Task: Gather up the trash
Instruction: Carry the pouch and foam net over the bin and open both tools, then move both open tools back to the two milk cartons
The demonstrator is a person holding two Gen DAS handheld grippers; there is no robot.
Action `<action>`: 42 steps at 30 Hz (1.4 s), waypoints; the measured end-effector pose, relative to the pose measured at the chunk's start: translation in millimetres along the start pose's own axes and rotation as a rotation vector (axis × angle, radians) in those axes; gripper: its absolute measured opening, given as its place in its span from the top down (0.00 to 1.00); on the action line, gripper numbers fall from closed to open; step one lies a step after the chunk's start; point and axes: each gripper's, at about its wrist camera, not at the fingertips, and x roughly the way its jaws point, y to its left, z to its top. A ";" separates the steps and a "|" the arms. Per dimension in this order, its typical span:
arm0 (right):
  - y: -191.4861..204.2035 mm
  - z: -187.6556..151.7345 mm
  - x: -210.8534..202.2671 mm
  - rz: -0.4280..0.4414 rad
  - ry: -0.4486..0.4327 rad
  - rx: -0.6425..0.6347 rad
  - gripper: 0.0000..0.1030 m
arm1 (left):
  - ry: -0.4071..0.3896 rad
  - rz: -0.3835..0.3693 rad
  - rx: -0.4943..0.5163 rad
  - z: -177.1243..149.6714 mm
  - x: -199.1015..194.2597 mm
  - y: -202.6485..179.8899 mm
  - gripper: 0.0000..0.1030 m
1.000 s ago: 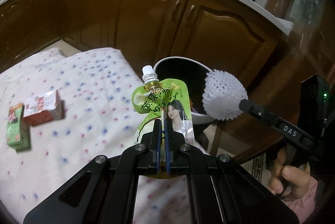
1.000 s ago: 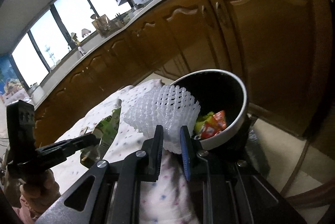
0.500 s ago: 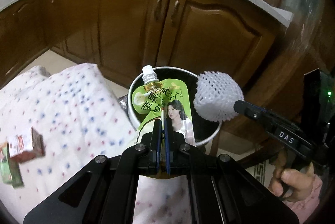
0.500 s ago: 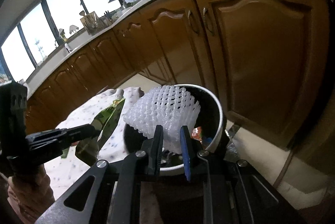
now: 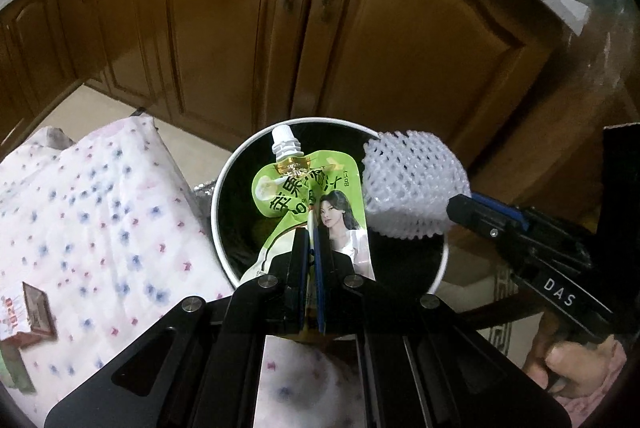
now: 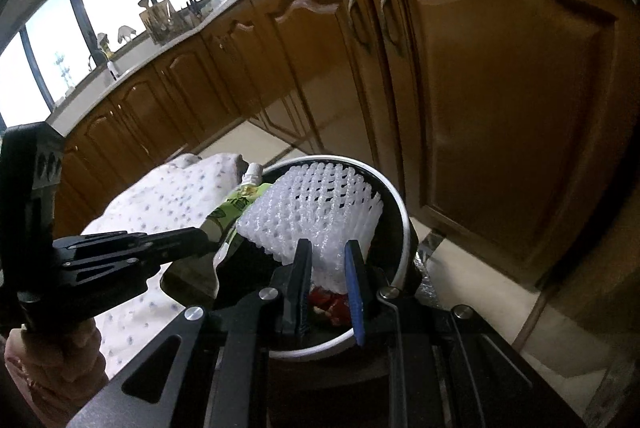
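My left gripper (image 5: 311,234) is shut on a green drink pouch (image 5: 308,192) with a white spout and holds it over the round white-rimmed trash bin (image 5: 218,204). My right gripper (image 6: 327,248) is shut on a white foam fruit net (image 6: 316,208), also held over the bin (image 6: 394,208). In the left wrist view the net (image 5: 412,188) hangs over the bin's right rim, right of the pouch. The pouch also shows in the right wrist view (image 6: 236,206), left of the net. Red and green wrappers (image 6: 330,302) lie inside the bin.
A table with a white dotted cloth (image 5: 88,212) is left of the bin, with a small red-brown carton (image 5: 24,312) near its left edge. Brown kitchen cabinets (image 5: 248,28) stand close behind the bin. Tiled floor (image 6: 480,276) lies to the right.
Both grippers have moved from over the table to above the bin, each still holding its item. The cartons on the cloth have slid to the left edge of view.
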 end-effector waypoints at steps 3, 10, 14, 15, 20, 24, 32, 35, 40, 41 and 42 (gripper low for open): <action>-1.0 3.1 9.6 -0.015 0.032 -0.005 0.83 | 0.014 0.001 0.000 0.5 6.5 1.4 0.97; -3.3 7.5 23.5 -0.034 0.083 -0.012 0.78 | 0.042 0.005 0.003 1.1 17.0 2.1 0.97; -9.0 10.0 20.5 -0.018 0.070 0.024 0.64 | 0.056 0.005 0.000 1.2 19.0 1.4 0.94; -10.9 10.4 17.7 -0.010 0.061 0.035 0.58 | 0.053 0.000 -0.003 0.7 17.0 1.6 0.92; -14.3 9.1 5.7 0.017 0.026 0.071 0.50 | -0.004 0.004 -0.029 -3.3 -2.1 7.1 0.71; -10.9 3.0 -7.6 0.072 -0.006 0.101 0.46 | -0.035 -0.007 -0.070 -13.9 -21.2 19.8 0.69; 28.3 -20.0 -25.9 0.176 -0.077 0.048 0.28 | -0.101 0.036 -0.180 -63.6 -64.1 56.0 0.58; 45.8 -28.3 -25.5 0.214 -0.071 0.006 0.25 | -0.115 0.057 -0.230 -87.4 -79.2 73.8 0.57; 68.9 -38.0 -15.7 0.254 -0.041 -0.040 0.25 | -0.115 0.065 -0.316 -120.1 -101.9 102.4 0.57; 72.4 -39.3 -12.8 0.258 -0.032 -0.048 0.25 | -0.117 0.075 -0.330 -126.5 -107.2 107.8 0.57; 74.9 -41.7 -11.9 0.260 -0.025 -0.052 0.25 | -0.122 0.085 -0.343 -132.9 -113.0 112.9 0.57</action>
